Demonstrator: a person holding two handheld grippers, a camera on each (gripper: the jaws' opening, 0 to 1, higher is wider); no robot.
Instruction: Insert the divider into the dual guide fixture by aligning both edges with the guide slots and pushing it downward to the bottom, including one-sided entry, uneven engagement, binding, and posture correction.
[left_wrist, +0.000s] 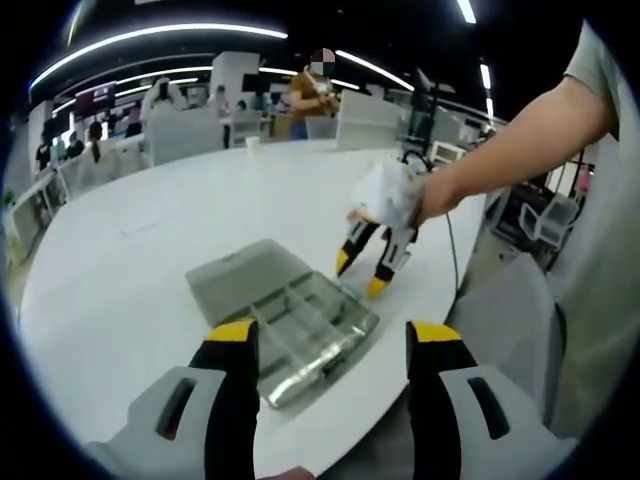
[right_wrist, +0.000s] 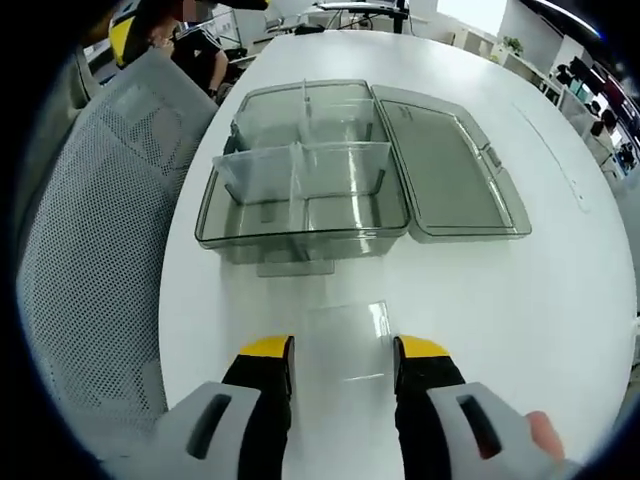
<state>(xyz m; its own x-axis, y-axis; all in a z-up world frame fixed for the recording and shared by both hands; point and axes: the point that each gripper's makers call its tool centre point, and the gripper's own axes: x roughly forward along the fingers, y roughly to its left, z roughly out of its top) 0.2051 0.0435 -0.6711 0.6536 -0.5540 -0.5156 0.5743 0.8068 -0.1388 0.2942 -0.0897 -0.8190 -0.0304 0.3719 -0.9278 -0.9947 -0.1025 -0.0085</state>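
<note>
Broadly, a white table (right_wrist: 560, 300) underneath, with a grey mesh chair (right_wrist: 90, 260) at 9 o'clock in the right gripper view. At 12 o'clock from the right claw (right_wrist: 343, 352), the clear fixture (right_wrist: 300, 215), open, its lid (right_wrist: 450, 165) laid flat at 3 o'clock of it, with upright partitions already inside. Just short of the fixture, apparently flat on the table, the clear divider (right_wrist: 345, 318), between spread jaws and not yet pinched.

Best done by closing on the divider near its top edge and centred, so it hangs square. Then carry it to 12 o'clock, stand it upright and start both edges in the guide slots together. Likely to bind if one side leads. If so, ease back, level, and press down again.

Left claw (left_wrist: 335, 335) also spread, holding nothing, hovering over the fixture's near corner, well placed to steady the fixture wall.
</note>
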